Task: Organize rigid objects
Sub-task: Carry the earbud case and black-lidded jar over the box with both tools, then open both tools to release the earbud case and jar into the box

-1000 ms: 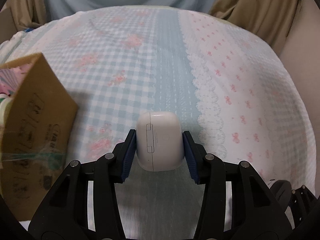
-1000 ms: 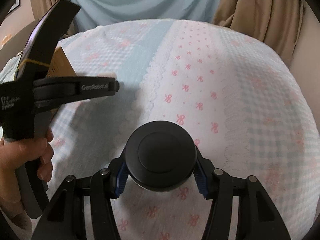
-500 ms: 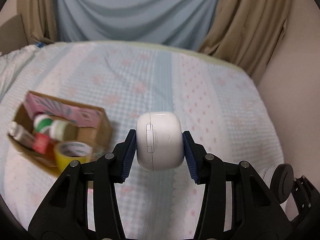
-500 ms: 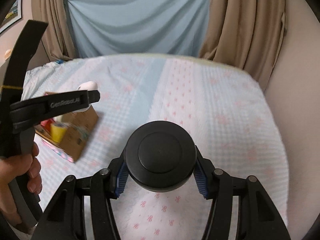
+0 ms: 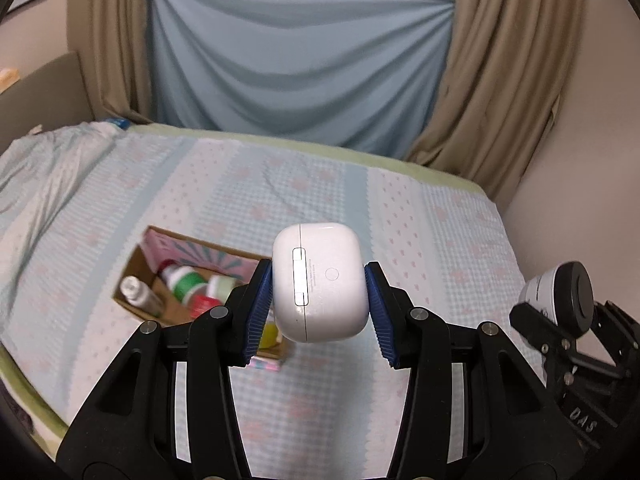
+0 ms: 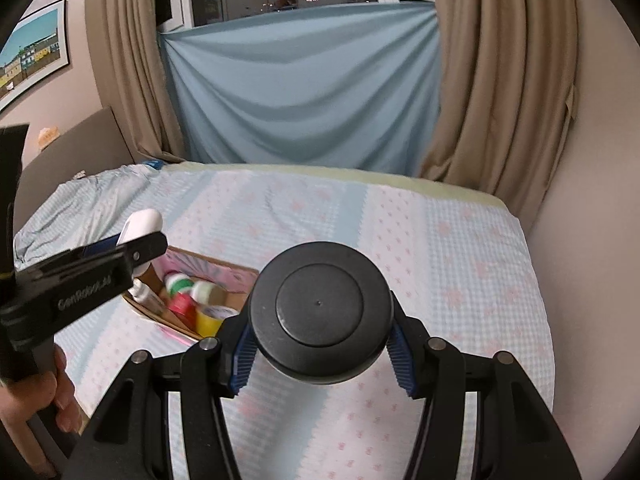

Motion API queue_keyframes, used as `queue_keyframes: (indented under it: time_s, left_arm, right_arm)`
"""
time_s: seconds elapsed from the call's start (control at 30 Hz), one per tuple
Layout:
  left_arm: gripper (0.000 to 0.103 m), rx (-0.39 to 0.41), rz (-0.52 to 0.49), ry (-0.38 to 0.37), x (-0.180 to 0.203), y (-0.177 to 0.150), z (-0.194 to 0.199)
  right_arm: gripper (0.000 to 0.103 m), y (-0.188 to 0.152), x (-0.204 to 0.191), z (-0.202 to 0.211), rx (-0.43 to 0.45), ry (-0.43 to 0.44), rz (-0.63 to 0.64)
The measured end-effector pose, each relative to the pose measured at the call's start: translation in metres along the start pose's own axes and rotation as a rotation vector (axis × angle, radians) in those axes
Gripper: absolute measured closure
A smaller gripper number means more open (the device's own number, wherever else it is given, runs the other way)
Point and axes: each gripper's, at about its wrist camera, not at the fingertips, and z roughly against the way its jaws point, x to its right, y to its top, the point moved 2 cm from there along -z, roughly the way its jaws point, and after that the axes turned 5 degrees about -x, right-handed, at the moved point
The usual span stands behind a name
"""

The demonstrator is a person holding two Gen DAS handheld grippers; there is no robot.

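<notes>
The left gripper [image 5: 320,300] is clenched on a white earbud case [image 5: 320,282], the right gripper [image 6: 320,346] on a black-lidded jar [image 6: 320,312] — both carried clear above the bed [image 5: 440,232], likely for dropping in. Beyond and below them, left of the case, the cardboard box [image 5: 132,280] sits open-topped — already holding bottles and tape.

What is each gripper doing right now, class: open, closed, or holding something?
Left gripper: closed on the white earbud case.
Right gripper: closed on the black round lid.
</notes>
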Motion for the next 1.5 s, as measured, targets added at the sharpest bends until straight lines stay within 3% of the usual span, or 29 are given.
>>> queue_keyframes:
  time_s: [0.4, 0.63, 0.8, 1.13, 1.5]
  left_arm:
    - [0.061, -0.021, -0.070, -0.042, -0.134, 0.044, 0.008]
    - [0.061, -0.085, -0.143, -0.052, -0.221, 0.066, -0.030]
    - [0.061, -0.153, -0.157, -0.049, -0.259, 0.073, -0.078]
    - [0.061, -0.343, -0.166, -0.051, -0.280, 0.053, -0.192]
    - [0.061, -0.504, -0.237, -0.048, -0.276, 0.023, -0.298]
  right_arm:
    - [0.050, 0.046, -0.116, -0.030, -0.005, -0.007, -0.081]
    - [0.050, 0.059, -0.166, -0.083, -0.056, -0.020, -0.209]
    - [0.050, 0.063, -0.183, -0.130, -0.127, -0.028, -0.274]
    - [0.050, 0.045, -0.180, -0.233, -0.300, -0.043, -0.334]
    - [0.050, 0.012, -0.164, -0.329, -0.453, -0.057, -0.382]
